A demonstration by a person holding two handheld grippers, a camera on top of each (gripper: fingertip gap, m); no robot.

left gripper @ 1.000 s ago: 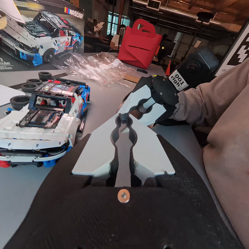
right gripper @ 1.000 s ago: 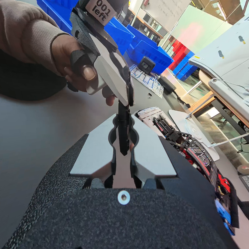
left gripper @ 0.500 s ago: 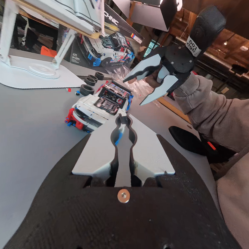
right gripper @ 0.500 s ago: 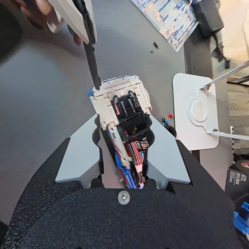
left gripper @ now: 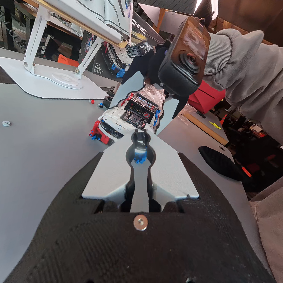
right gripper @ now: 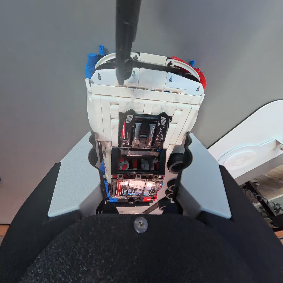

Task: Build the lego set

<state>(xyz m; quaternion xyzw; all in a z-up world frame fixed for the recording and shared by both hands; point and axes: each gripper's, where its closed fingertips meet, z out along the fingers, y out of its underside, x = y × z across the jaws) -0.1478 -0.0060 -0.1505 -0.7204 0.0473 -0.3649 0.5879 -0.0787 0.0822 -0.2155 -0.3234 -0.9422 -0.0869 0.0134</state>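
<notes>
My left gripper [left gripper: 140, 136] is pinched on a long black piece [right gripper: 124, 41], whose tip hangs over the white nose of the toy car [right gripper: 142, 122]; my right gripper [right gripper: 140, 153] is spread wide, straddling the car's middle just ahead on the grey table [right gripper: 46, 76]; I judge I should brace the body first, then lower the piece squarely, without twisting.

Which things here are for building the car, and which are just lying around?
For the job:
- lego car
- black piece in the left tool
- right tool, open around the car
- loose tyres

Lying about:
- white stand
- red bag
- plastic wrappers
</notes>
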